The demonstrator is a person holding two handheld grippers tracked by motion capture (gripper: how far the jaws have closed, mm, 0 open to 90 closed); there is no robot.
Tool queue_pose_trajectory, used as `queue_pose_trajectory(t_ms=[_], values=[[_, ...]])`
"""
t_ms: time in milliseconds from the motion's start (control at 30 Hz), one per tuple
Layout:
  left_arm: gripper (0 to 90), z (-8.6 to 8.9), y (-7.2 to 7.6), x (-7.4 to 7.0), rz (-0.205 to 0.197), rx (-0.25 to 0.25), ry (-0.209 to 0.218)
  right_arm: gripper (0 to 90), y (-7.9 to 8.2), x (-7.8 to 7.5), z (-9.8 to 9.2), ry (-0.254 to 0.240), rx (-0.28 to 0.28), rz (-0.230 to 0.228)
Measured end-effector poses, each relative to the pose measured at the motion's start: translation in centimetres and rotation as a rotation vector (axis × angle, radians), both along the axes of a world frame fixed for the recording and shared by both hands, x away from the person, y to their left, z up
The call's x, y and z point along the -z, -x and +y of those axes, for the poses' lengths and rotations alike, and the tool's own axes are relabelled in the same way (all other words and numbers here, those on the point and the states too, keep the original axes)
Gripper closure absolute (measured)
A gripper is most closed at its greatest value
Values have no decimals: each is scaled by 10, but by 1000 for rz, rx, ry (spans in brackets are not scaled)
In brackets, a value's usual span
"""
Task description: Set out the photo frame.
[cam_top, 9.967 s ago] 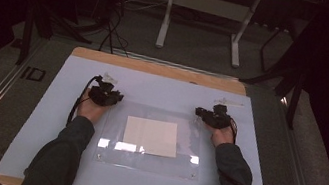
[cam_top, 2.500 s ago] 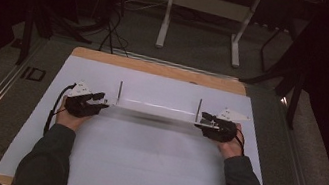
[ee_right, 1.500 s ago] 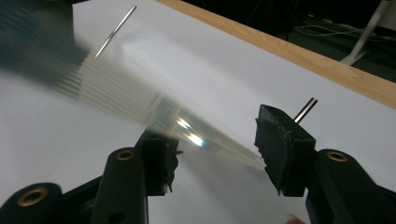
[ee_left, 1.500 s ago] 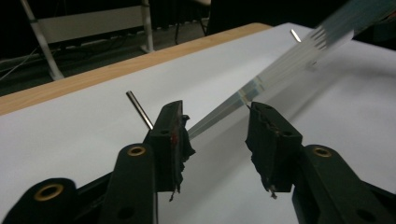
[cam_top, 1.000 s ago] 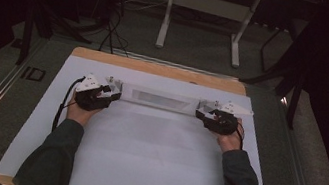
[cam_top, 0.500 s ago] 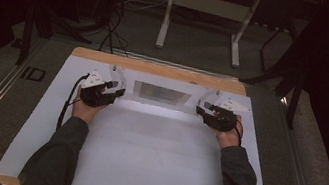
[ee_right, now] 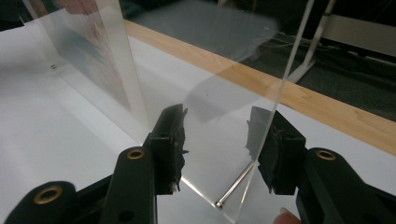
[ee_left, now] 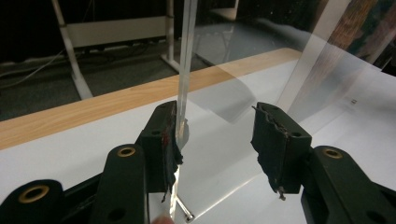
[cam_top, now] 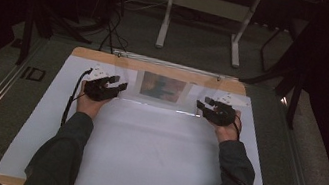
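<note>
- A clear acrylic frame (cam_top: 163, 88) with a picture insert (cam_top: 162, 86) is stood tilted at the far edge of the desk (cam_top: 151, 161).
- The left gripper (cam_top: 112, 85) and right gripper (cam_top: 204, 107) flank its ends.
- Left jaws are spread wide, one pad touching the frame's edge; right jaws, just closing, straddle the edge unclamped.

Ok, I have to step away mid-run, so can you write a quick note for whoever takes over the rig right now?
Left gripper: jaws open, just been opening. One end edge of the clear panel is between them, against one jaw only, not clamped.
Right gripper: jaws open, just been closing. The panel's other end edge is between them, beside one jaw, not clamped.
Panel: up on its long edge near the far side of the white mat, tilted, with a printed sheet inside.
Done: panel stands on edge.
Left: probably steady both ends, then lay it down.
</note>
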State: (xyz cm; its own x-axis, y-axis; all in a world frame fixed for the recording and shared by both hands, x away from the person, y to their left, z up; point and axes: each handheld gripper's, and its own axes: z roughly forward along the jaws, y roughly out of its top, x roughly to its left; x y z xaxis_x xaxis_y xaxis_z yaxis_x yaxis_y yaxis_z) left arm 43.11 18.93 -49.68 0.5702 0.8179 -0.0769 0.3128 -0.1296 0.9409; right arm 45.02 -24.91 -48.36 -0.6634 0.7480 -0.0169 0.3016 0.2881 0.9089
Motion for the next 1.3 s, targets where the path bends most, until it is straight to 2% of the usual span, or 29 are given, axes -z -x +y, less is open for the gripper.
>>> queue_pose_trajectory(t_ms=[100, 233, 500, 867, 1033, 1200, 1300], values=[[511, -1, -4, -2, 17, -9, 0, 548, -5, -1, 1, -3, 5, 13], [510, -3, -7, -5, 29, -20, -21, 549, -7, -2, 1, -4, 11, 26], [510, -4, -7, -7, 34, -30, -32, 547, -9, -3, 1, -8, 15, 39], [511, -6, -1, -11, 63, -39, -48, 548, -4, -6, 0, -13, 6, 54], [511, -6, 7, -10, 72, -38, -29, 552, 3, -10, -2, -31, -1, 61], [512, -6, 14, -11, 76, -38, -32, 552, 9, -10, -3, -30, -4, 64], [514, -5, 18, -10, 82, -35, -20, 552, 13, -10, -3, -45, -7, 67]])
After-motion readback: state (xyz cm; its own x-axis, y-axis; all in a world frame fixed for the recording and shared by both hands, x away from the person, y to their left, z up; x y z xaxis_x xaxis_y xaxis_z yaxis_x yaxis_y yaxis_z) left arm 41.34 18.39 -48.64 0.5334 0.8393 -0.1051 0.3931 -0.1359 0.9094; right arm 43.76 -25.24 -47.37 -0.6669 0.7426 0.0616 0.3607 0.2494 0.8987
